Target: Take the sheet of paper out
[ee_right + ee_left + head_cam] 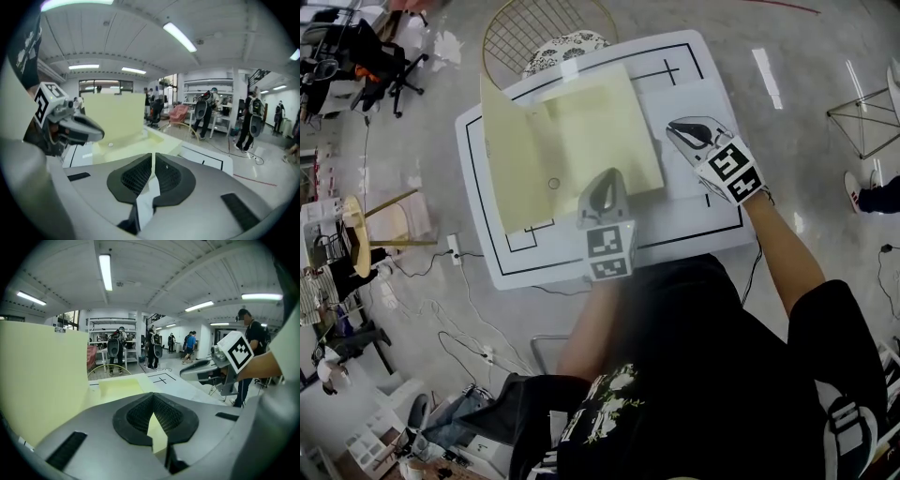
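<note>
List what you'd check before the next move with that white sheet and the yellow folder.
1. Right gripper jaws closed on the sheet of paper: ok.
2. Left gripper jaws clamped on the near edge of the folder to hold it down: ok.
3. Folder's cover raised, so the folder stands open: ok.
4. The two grippers are apart, with room for the right one to pull away: ok.
5. Sheet wholly free of the folder: cannot tell, as white paper on a white table hides its edges.
</note>
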The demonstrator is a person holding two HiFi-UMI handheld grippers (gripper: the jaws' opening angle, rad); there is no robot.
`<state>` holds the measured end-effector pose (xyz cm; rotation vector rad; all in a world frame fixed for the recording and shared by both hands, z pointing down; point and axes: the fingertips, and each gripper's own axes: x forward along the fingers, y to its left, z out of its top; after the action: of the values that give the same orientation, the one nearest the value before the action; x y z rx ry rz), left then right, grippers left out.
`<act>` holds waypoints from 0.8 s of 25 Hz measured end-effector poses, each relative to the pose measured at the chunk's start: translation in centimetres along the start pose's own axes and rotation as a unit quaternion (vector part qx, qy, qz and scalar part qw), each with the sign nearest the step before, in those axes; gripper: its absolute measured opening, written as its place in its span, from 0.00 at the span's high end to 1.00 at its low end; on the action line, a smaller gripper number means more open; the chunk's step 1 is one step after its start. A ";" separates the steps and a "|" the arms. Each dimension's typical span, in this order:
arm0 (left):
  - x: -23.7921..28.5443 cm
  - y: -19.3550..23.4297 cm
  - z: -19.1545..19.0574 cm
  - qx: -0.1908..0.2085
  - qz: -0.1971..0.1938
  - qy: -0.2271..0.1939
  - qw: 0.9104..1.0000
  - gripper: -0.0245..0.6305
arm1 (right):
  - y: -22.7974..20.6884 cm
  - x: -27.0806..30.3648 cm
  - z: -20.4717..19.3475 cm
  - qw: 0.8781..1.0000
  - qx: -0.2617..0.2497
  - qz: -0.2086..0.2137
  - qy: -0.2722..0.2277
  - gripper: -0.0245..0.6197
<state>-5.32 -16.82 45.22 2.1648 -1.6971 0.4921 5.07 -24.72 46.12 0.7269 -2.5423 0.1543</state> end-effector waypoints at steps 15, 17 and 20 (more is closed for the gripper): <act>-4.0 1.6 8.6 0.017 -0.010 -0.118 0.993 0.96 | 2.8 -10.5 10.9 0.952 0.073 -0.203 -0.219 0.96; -5.2 0.9 10.6 0.023 -0.017 -0.152 0.988 0.96 | 3.8 -11.0 11.4 0.951 0.055 -0.209 -0.223 0.96; -6.3 -0.1 12.0 0.028 -0.030 -0.178 0.983 0.96 | 4.8 -11.4 11.3 0.949 0.050 -0.218 -0.220 0.96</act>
<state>-5.91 -17.04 31.64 2.4516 -1.8030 0.1419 6.21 -17.89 30.87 1.4860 -2.7095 -0.0361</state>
